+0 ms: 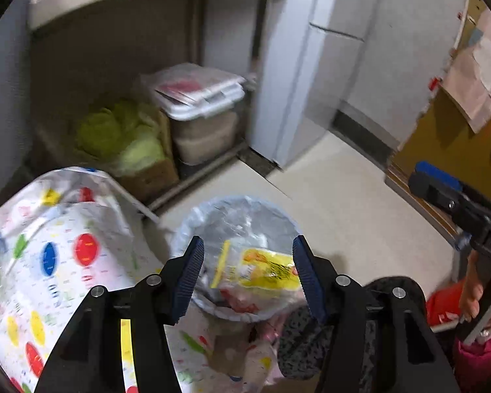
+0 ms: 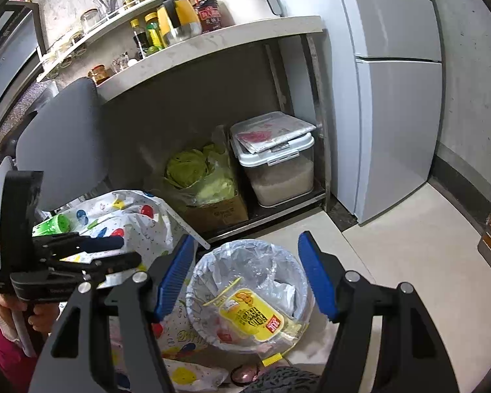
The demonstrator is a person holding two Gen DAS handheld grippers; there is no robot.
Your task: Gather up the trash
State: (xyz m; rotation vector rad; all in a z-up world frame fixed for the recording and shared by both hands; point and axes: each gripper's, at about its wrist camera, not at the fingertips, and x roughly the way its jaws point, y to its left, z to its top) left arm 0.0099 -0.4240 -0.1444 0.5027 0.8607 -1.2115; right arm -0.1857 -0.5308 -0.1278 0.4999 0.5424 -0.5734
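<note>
A small round bin (image 1: 184, 226) (image 2: 193, 281) lined with clear plastic stands on the pale floor. A yellow snack packet (image 1: 268, 268) (image 2: 248, 314) lies in it, leaning over the near rim. My left gripper (image 1: 248, 268) hovers open above the bin; the packet shows between its blue fingers but lies lower, untouched. In the right wrist view the left gripper (image 2: 131, 250) is seen from the side at the left, with nothing in it. My right gripper (image 2: 245, 278) also hangs open above the bin, with nothing between its fingers; in the left wrist view the right gripper (image 1: 432, 180) reaches in at the right edge.
A table with a dotted cloth (image 1: 49, 245) (image 2: 140, 216) stands left of the bin, a green cup (image 2: 54, 224) on it. Under the counter sit a cardboard box of cabbages (image 2: 212, 209) and a lidded rice container (image 2: 278, 163). A fridge (image 2: 392, 98) stands at the right.
</note>
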